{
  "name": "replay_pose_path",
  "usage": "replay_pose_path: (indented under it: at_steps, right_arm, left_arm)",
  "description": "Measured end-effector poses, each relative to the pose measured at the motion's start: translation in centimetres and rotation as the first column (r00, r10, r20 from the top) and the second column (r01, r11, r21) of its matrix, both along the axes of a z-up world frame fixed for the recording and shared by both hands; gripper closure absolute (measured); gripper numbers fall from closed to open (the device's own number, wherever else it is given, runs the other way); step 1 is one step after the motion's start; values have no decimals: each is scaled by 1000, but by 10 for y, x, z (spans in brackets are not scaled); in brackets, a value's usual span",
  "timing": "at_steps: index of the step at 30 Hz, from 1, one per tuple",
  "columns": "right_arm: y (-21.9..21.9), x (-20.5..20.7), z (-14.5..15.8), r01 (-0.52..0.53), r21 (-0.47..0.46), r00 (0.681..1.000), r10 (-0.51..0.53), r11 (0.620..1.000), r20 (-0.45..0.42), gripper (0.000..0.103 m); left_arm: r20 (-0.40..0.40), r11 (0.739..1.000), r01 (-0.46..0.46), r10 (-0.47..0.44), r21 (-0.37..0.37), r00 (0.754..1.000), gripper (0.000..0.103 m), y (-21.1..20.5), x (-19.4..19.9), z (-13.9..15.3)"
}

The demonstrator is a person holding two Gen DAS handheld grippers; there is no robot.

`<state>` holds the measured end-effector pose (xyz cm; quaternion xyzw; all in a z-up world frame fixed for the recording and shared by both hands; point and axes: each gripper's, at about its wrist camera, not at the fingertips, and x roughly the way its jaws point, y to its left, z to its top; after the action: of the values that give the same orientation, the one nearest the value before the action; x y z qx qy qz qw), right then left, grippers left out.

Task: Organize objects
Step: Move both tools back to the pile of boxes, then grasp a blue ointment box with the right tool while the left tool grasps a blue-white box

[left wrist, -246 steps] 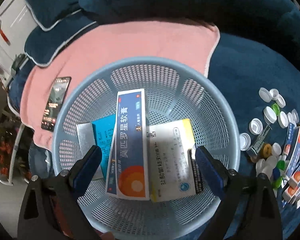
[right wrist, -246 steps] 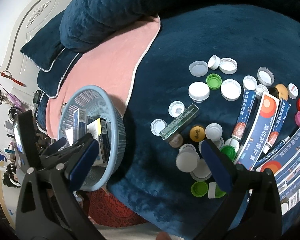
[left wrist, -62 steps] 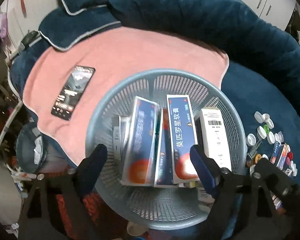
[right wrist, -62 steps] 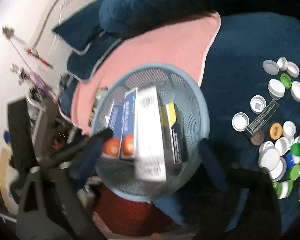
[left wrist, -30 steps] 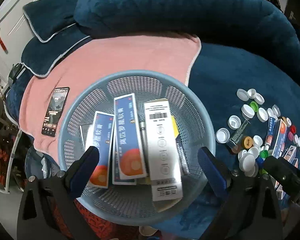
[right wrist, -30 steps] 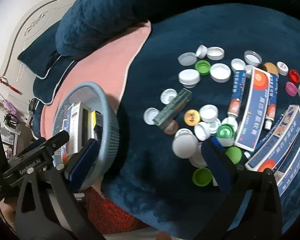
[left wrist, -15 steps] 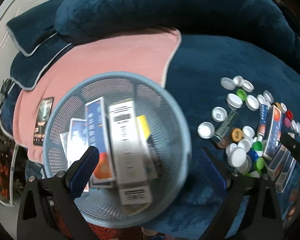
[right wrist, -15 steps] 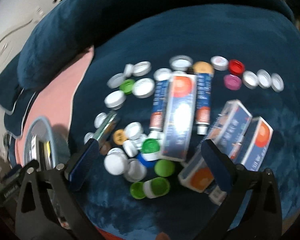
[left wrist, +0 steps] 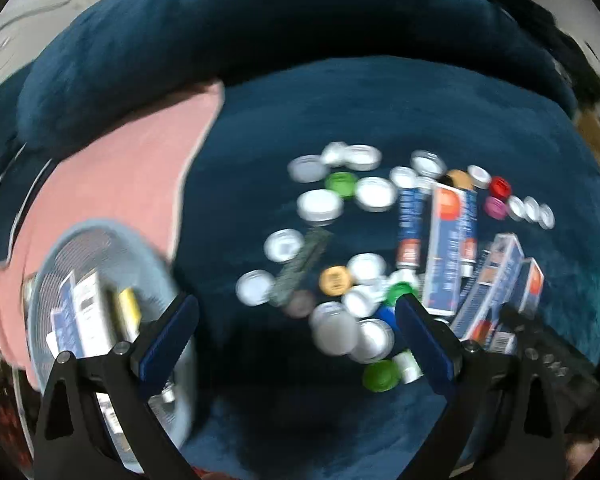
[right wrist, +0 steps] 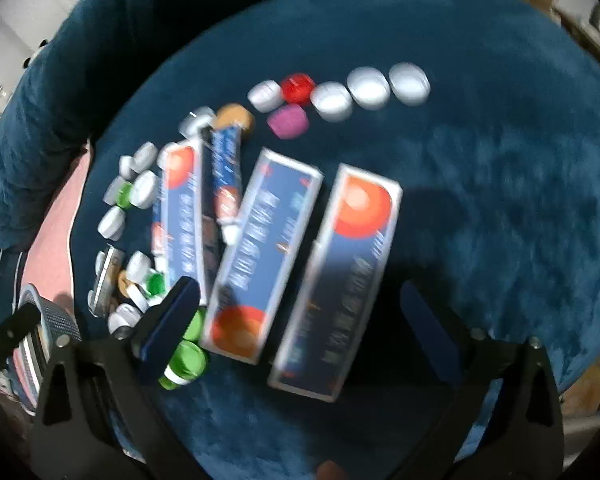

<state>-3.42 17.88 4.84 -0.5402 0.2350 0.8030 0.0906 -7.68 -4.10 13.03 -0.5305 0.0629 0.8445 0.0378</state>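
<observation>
I am holding both the left tongs (left wrist: pixel 296 330) and the right tongs (right wrist: pixel 300 320) wide and empty. Some boxes are already sitting in the basket (left wrist: pixel 160 276) at lower left, while two boxes (right wrist: pixel 340 280) at frame centre and many caps (left wrist: pixel 320 204) are lying loose on the blue cushion (right wrist: pixel 500 160), so I judge much sorting is remaining.

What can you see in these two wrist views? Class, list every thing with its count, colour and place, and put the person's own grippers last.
Basket: one, light blue mesh, far left on the pink towel, holding several boxes.
Pink towel: one, left, over the blue cushion.
Blue cushion: one, dark blue plush, under everything.
Ointment boxes: three, blue with orange circles, lying flat at centre.
Ointment tubes: at least one clear in the right view, blue, beside the boxes.
Bottle caps: many, mostly white, some green, orange, one red, one pink; scattered left of and behind the boxes.
Left gripper: open, empty, above the caps.
Right gripper: open, empty, over the boxes.
</observation>
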Motion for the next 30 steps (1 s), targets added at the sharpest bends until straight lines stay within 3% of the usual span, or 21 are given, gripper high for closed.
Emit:
replay_pose_path:
  at_steps: [1, 3, 5, 6, 11, 15, 19, 22, 27, 30]
  right_arm:
    - [3, 2, -5, -1, -18, 1000, 2, 1000, 21, 18]
    - [8, 1, -22, -20, -101, 996, 28, 995, 79, 45]
    - [15, 1, -30, -41, -189, 996, 56, 981, 73, 57]
    - [18, 0, -28, -43, -190, 996, 57, 981, 69, 59]
    - [46, 10, 2, -10, -40, 1000, 9, 999, -20, 64]
    - [73, 12, 12, 33, 87, 999, -32, 996, -21, 64]
    - [91, 15, -5, 56, 13, 998, -56, 998, 18, 64]
    - [101, 17, -18, 86, -51, 995, -84, 995, 45, 63]
    - [107, 21, -17, 94, -74, 995, -92, 993, 36, 63]
    - [103, 24, -17, 98, -88, 995, -95, 991, 34, 63]
  left_arm:
    - [-6, 1000, 20, -20, -16, 1000, 4, 11, -1, 0]
    - [-9, 998, 49, -49, -29, 999, 4, 25, -3, -2]
    - [3, 997, 76, -76, -23, 997, 4, 39, -4, -5]
    - [8, 996, 90, -90, -19, 996, 4, 46, -4, -6]
    - [12, 978, 204, -204, -37, 979, 4, 89, 2, -14]
    - [38, 948, 310, -308, -75, 951, 4, 123, 9, -27]
    - [58, 905, 397, -393, -150, 918, 4, 151, 15, -40]
    - [78, 888, 434, -427, -154, 901, 4, 166, 16, -51]
    - [113, 846, 480, -467, -231, 877, 12, 188, 17, -74]
    - [155, 827, 516, -493, -222, 856, 12, 193, 19, -86]
